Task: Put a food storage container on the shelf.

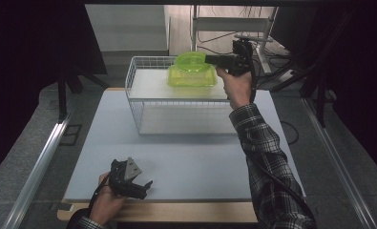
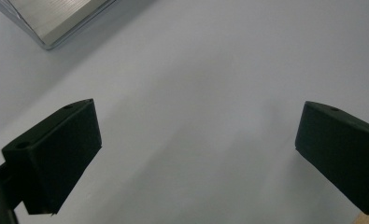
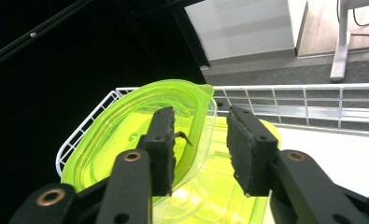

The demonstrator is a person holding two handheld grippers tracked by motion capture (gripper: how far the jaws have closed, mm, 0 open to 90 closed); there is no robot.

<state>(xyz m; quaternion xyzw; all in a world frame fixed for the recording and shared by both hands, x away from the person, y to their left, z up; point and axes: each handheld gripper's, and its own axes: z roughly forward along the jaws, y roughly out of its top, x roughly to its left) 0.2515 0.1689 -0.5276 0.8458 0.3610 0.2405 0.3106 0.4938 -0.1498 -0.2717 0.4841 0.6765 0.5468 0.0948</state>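
The right gripper stands partly open astride the edge of the green lid, its pads not pressing on it. The lid lies tilted on the green container, which sits on the wire basket at the desk's far edge. The left gripper, wide open and empty, rests at the near edge.

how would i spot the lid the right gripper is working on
Find the white wire basket at the far end of the grey table. On its upper shelf sits a clear lime-green container. The lid is the matching green oval tilted on top, its rim between the right gripper jaws.
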